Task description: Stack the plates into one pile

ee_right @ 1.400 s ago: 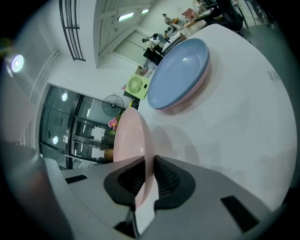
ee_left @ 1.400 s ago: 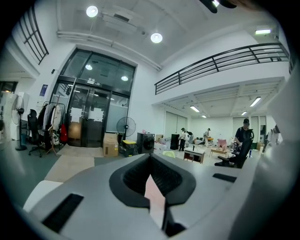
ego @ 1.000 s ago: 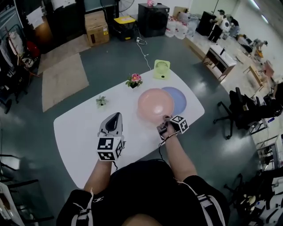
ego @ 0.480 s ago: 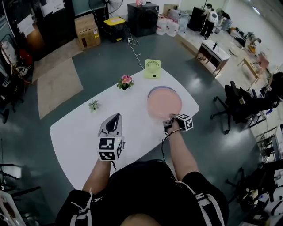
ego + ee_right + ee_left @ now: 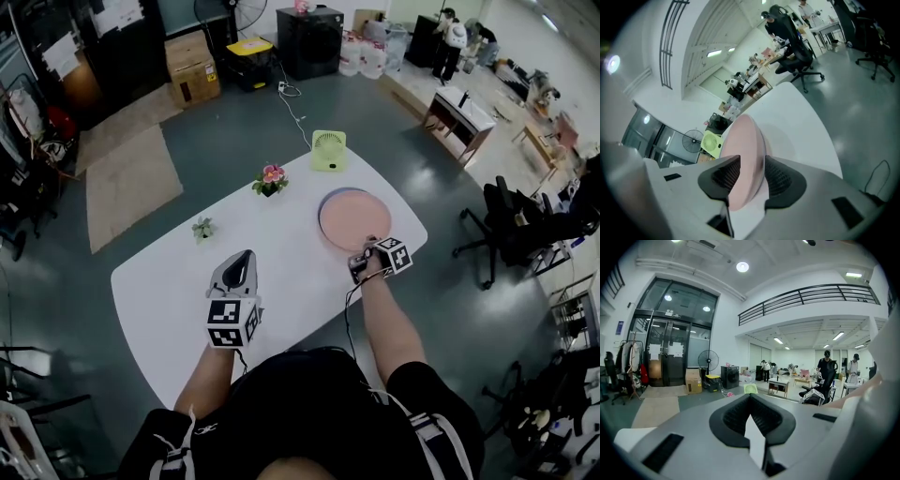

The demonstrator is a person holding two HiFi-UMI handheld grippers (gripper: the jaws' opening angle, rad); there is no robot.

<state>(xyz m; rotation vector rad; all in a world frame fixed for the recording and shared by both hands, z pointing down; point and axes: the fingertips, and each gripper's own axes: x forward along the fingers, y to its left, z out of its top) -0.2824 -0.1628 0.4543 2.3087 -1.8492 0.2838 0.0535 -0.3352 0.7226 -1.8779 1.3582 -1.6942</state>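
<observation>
Seen from above, a person stands at a white oval tabletop (image 5: 164, 286) with a gripper in each hand. The right gripper (image 5: 364, 253) reaches the near rim of a pink plate (image 5: 352, 217), which lies flat on the tabletop's right side on top of a bluish plate (image 5: 349, 189); only a thin edge of the lower one shows. In the right gripper view the pink rim stands between the jaws, which have just been opening and now sit wide, with a gap on one side – no longer clamped on it. The left gripper (image 5: 240, 258) hovers over the bare middle of the tabletop, well apart from the plates, its jaws drawn together to a point with nothing between them. Along the far edge stand a small green fan (image 5: 328, 150), a pot of pink flowers (image 5: 270, 178) and – further left – a tiny green plant (image 5: 202, 228).
</observation>
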